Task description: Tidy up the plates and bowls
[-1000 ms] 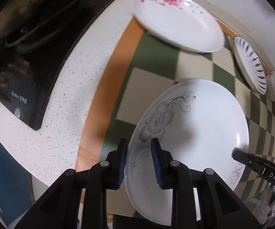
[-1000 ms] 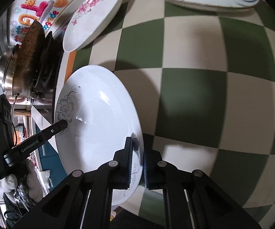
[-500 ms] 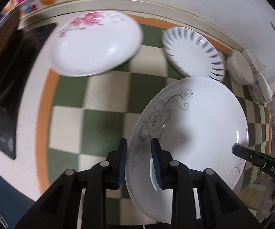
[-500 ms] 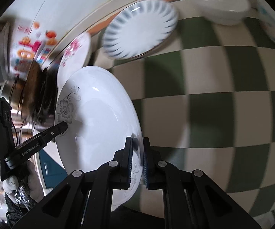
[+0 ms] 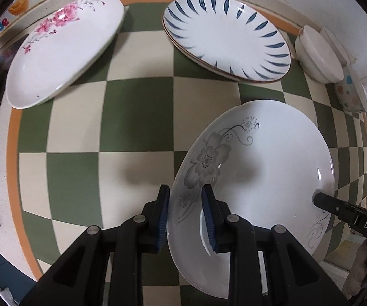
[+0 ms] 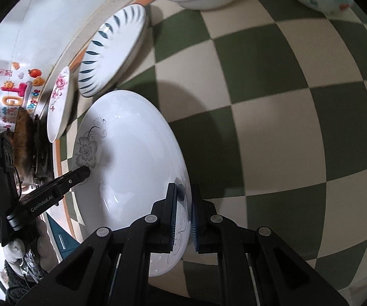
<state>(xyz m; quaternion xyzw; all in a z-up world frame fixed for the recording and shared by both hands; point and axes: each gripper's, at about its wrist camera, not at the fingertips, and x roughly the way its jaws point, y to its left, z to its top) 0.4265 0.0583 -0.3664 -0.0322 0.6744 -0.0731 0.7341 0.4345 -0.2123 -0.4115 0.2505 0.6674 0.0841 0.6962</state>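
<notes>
Left gripper (image 5: 185, 213): clamped on the near rim of the grey-flower plate (image 5: 264, 168), one blue pad on each face.
Right gripper (image 6: 183, 215): pinching the opposite rim of the same plate.
Grey-flower plate: held between both grippers above the checkered mat (image 5: 137, 117), tilted.
Pink-flower plate (image 5: 63, 38): far left on the mat.
Blue-striped plate (image 5: 224, 38): far centre, stacked on another plate.
White bowl (image 5: 318, 56): far right, beside the blue-striped plate.
Dotted bowl (image 5: 350, 91): just beside the white bowl, at the mat's right edge.
</notes>
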